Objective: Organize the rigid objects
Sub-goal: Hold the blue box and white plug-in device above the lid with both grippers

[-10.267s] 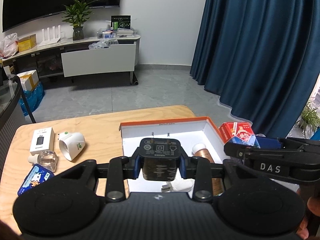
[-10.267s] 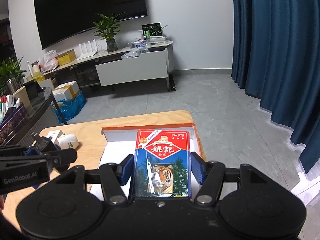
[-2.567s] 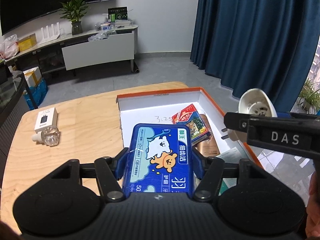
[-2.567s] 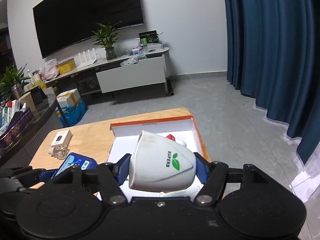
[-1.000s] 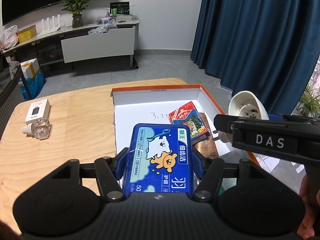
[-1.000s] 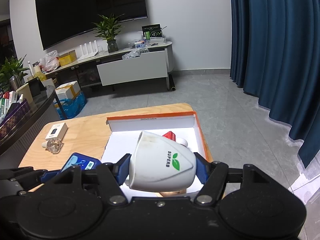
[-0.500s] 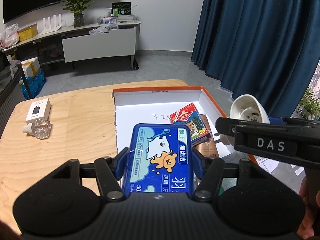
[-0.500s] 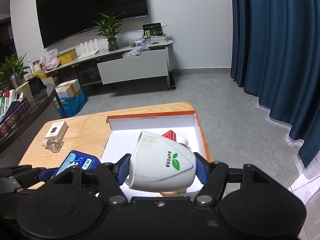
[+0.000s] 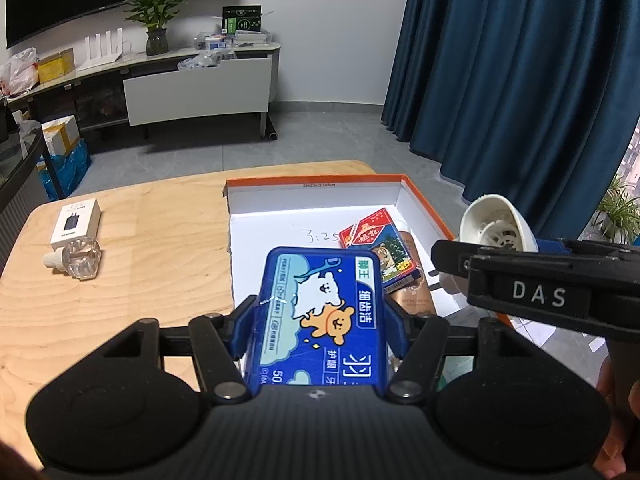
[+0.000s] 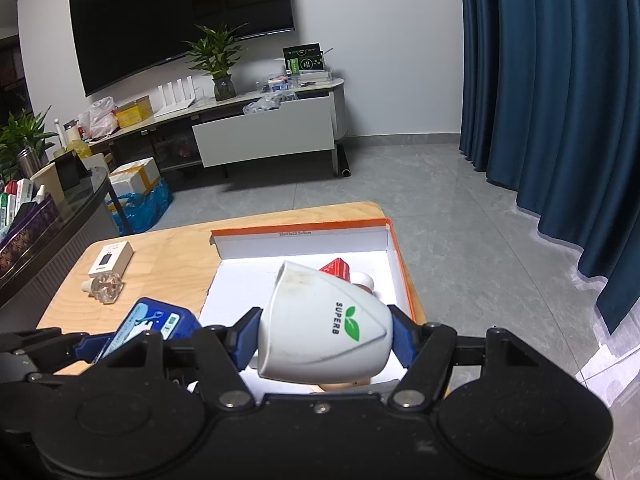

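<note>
1. One table (image 9: 120, 280), one orange-edged box (image 9: 316, 179) on it.
2. My right gripper (image 10: 325, 332) pinches one white plug-in (image 10: 320, 320) over the box.
3. My left gripper (image 9: 318, 320) pinches one blue case (image 9: 320, 312).
4. One card pack (image 9: 376, 240) in the box.
5. One carton (image 9: 76, 224), one bottle (image 9: 80, 258) on the table.

light: even, dimmish indoor | focus: sharp | edges: fisheye bending, dark corner vignette

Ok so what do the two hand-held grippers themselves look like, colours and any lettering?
Both are matte black plastic with a ribbed body, two round discs at the sides and silver pivot screws on angular linkage arms. The fingers carry blue pads. The left hand-held gripper shows in its own view; the right hand-held gripper, seen side-on from the left view, bears white "DAS" lettering. No cables or sleeves are visible.
</note>
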